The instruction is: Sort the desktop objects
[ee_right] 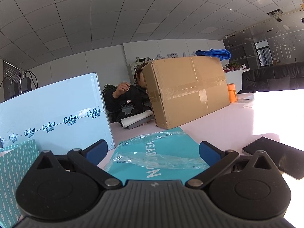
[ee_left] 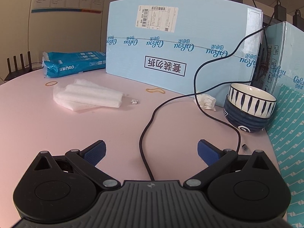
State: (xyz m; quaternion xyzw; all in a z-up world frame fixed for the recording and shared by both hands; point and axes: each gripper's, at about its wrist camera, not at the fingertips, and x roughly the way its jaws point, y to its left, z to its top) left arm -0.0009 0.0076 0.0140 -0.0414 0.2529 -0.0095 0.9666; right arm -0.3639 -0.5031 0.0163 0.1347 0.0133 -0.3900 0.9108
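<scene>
My left gripper (ee_left: 151,150) is open and empty, low over the pink table (ee_left: 57,129). A black cable (ee_left: 150,121) runs between its fingers. Ahead lie white foam sheets (ee_left: 87,96), two rubber bands (ee_left: 155,90), a small paper scrap (ee_left: 134,101), a crumpled tissue (ee_left: 206,101) and two stacked bowls (ee_left: 249,107) at right. My right gripper (ee_right: 153,150) is open and empty over a teal packet in clear plastic (ee_right: 157,157). A black phone (ee_right: 275,154) lies to its right.
A large light-blue carton (ee_left: 180,43) stands behind the clutter; it also shows in the right wrist view (ee_right: 53,112). A blue paper ream (ee_left: 72,63), a router (ee_left: 18,68), a teal patterned box (ee_left: 290,136), a brown carton (ee_right: 186,89) and a seated person (ee_right: 131,95) are around.
</scene>
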